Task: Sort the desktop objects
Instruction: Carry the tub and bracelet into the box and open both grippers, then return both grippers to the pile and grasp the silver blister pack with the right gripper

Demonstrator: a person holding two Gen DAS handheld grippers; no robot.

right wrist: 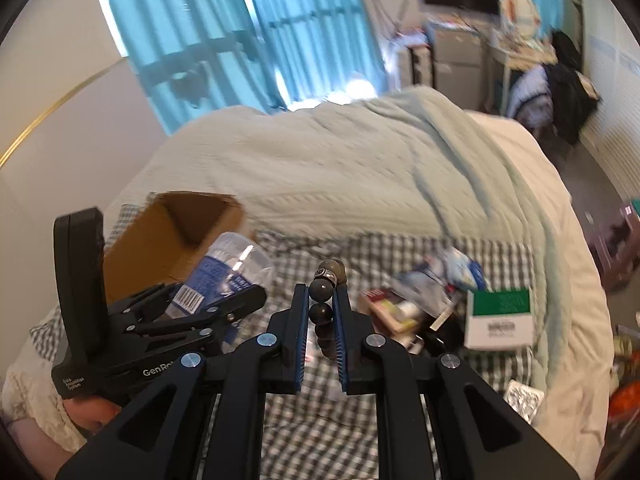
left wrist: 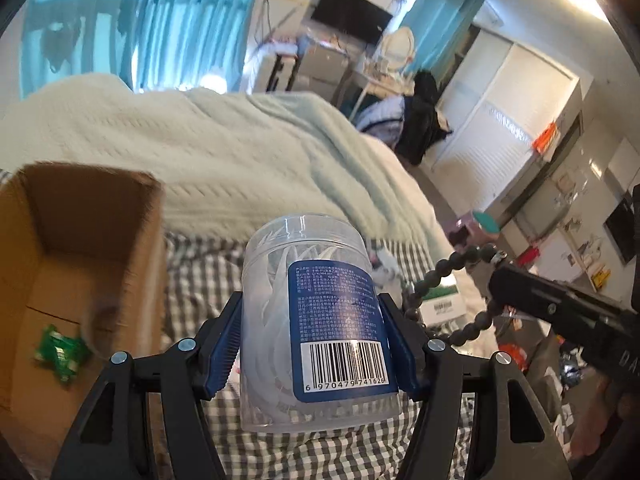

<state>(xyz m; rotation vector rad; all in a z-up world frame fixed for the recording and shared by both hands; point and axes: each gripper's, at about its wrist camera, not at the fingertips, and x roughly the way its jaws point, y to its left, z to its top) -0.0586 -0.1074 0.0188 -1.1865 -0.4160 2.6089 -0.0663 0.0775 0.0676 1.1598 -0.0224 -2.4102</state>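
My left gripper is shut on a clear plastic jar with a blue barcode label, full of white floss picks, held above the checked cloth. The jar and left gripper also show in the right wrist view, next to an open cardboard box. The box sits to the left and holds a green packet. My right gripper is shut on a dark bead bracelet, which also shows in the left wrist view.
A pile of small items and a green and white box lie on the checked cloth to the right. A pale green blanket covers the bed behind. A foil blister pack lies at the bed's right edge.
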